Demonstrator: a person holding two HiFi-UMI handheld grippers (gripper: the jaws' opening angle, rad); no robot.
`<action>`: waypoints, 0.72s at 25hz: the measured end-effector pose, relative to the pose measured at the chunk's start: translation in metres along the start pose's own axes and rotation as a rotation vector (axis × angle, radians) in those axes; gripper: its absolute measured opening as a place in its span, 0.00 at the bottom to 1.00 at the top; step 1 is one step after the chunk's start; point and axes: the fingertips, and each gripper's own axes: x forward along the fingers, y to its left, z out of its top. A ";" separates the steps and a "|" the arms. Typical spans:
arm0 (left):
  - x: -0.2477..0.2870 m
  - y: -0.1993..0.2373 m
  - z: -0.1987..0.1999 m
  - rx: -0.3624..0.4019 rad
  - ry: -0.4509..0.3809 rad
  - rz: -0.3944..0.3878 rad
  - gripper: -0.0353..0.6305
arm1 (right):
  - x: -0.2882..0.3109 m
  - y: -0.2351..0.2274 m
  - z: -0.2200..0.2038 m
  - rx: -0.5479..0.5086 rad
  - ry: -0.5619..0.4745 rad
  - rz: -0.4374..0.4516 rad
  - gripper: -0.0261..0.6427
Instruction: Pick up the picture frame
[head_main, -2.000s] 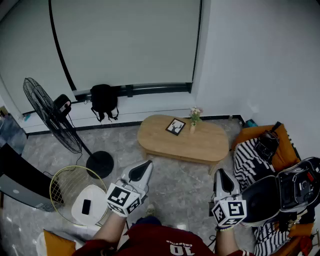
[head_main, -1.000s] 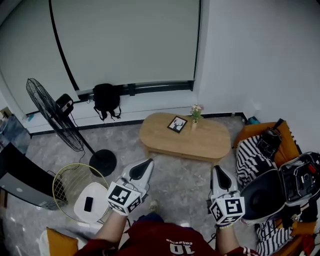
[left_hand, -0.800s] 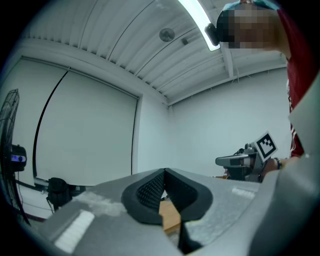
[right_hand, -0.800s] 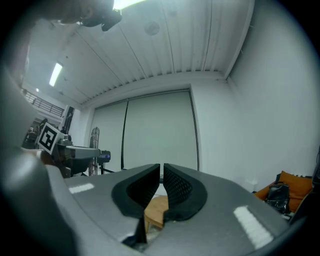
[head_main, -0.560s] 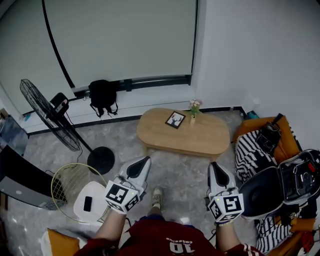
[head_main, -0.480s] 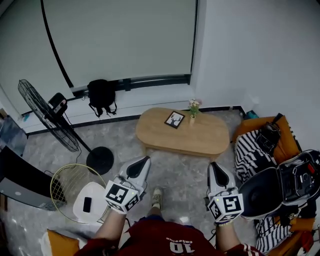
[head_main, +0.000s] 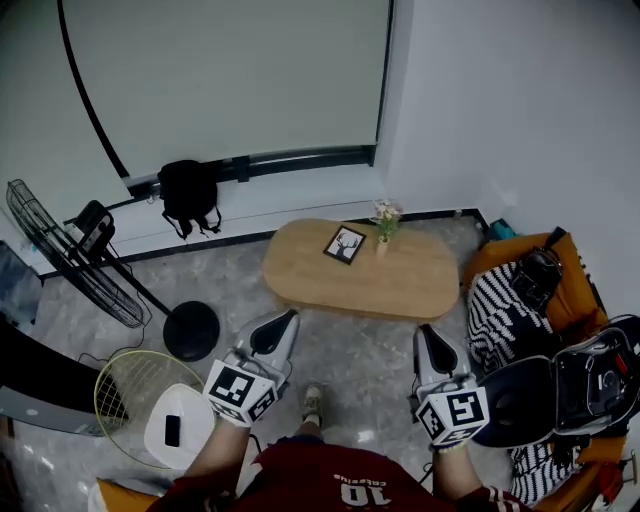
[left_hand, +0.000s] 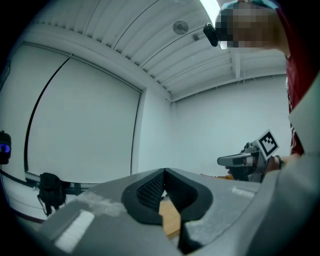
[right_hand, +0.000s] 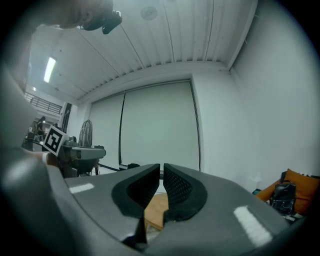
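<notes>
The picture frame (head_main: 344, 244), black-edged with a pale print, lies on the far side of the oval wooden table (head_main: 400, 285), beside a small flower vase (head_main: 383, 226). Both grippers are held level over the floor, well short of the table. My left gripper (head_main: 287, 319) is shut with nothing in it, and its pads meet in the left gripper view (left_hand: 164, 171). My right gripper (head_main: 428, 334) is also shut and holds nothing, with the merest slit between its tips (right_hand: 161, 165). A strip of the table's wood (right_hand: 156, 210) shows beneath the jaws.
A standing fan (head_main: 60, 250) with a round base (head_main: 190, 330) is at the left, and a black backpack (head_main: 188, 195) leans on the far wall. A wire basket (head_main: 135, 390) and a white stool (head_main: 175, 430) stand near left. A striped cushion (head_main: 505, 310) and a black case (head_main: 560, 385) are at the right.
The whole view has drifted: the fan has slid towards the left edge and the table sits a little nearer. Both grippers advanced with the person and stayed shut.
</notes>
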 end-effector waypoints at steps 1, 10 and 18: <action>0.011 0.010 0.001 -0.001 0.001 -0.004 0.06 | 0.013 -0.004 0.001 0.002 0.004 0.000 0.06; 0.092 0.087 0.015 0.022 0.008 -0.026 0.06 | 0.116 -0.033 0.021 0.005 0.020 -0.027 0.06; 0.125 0.148 0.020 0.040 -0.006 -0.069 0.06 | 0.181 -0.025 0.034 -0.001 0.011 -0.070 0.06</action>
